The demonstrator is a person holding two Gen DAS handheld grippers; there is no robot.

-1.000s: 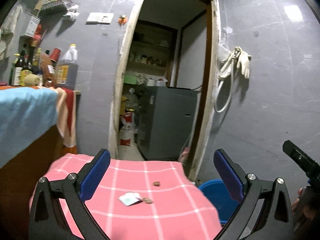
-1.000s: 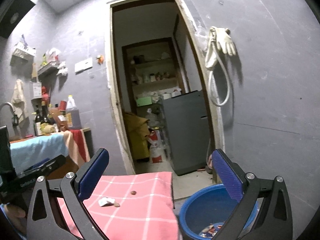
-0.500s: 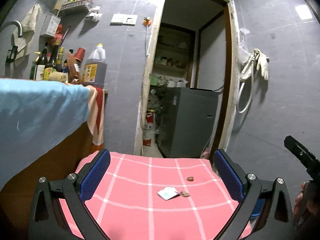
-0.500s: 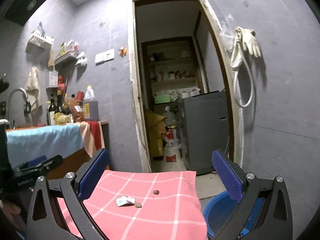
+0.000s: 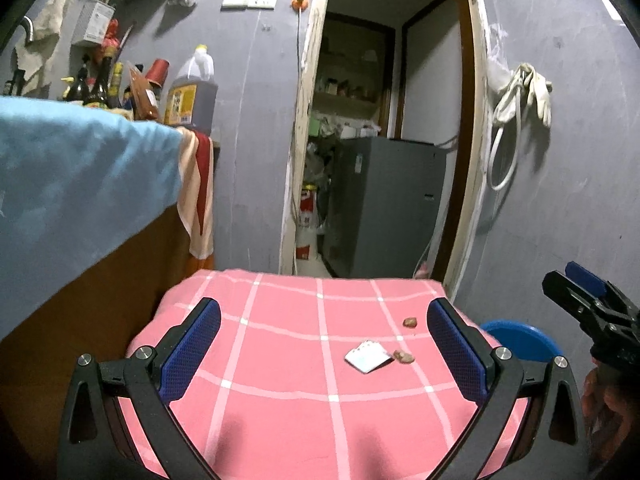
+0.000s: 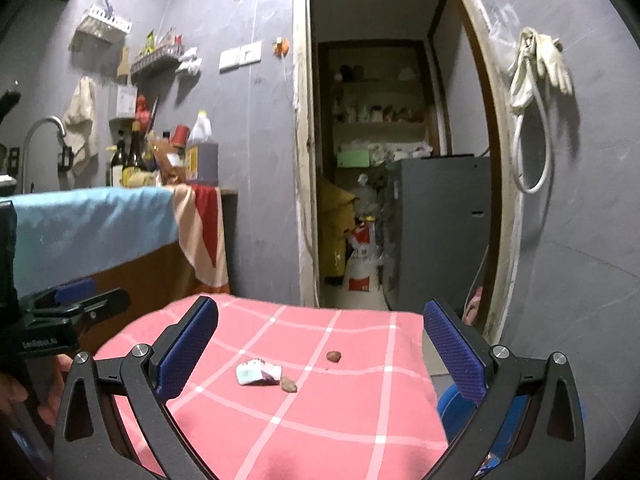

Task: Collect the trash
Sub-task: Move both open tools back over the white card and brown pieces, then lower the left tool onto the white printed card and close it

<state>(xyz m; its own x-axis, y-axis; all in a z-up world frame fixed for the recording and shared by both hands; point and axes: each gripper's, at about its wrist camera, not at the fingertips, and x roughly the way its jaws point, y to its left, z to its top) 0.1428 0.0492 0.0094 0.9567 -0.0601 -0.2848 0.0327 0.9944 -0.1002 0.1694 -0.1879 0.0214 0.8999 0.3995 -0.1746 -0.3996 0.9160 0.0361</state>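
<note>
Both grippers are empty and hanging above the table. My left gripper (image 5: pixel 323 350), black frame with blue textured pads, has its fingers spread wide with nothing between them. My right gripper (image 6: pixel 320 348), same build, is also spread wide and empty.

The trash sits ahead of and below both, on a pink tablecloth with a white check pattern (image 5: pixel 280 360). The small crumpled white paper wrapper (image 5: pixel 367 357) lies flat on the cloth, forward of the left gripper and nearer its right finger. From the right wrist view the wrapper (image 6: pixel 257 373) is forward and nearer that gripper's left finger. A small brown scrap (image 5: pixel 403 356) lies just beside the wrapper on its right; I can't tell if they touch. A second small brown scrap (image 5: pixel 410 322) lies farther ahead, apart from the other two.

A round blue plastic basin (image 5: pixel 520 340) sits low, off the table's right edge, past the left gripper's right finger. In the right wrist view the basin (image 6: pixel 450 404) shows under the right finger, mostly hidden.

The right gripper shows at the far right of the left view, and a hand (image 5: pixel 600 408) holds its handle. Past the table are a grey wall and an open doorway (image 6: pixel 384 160).
</note>
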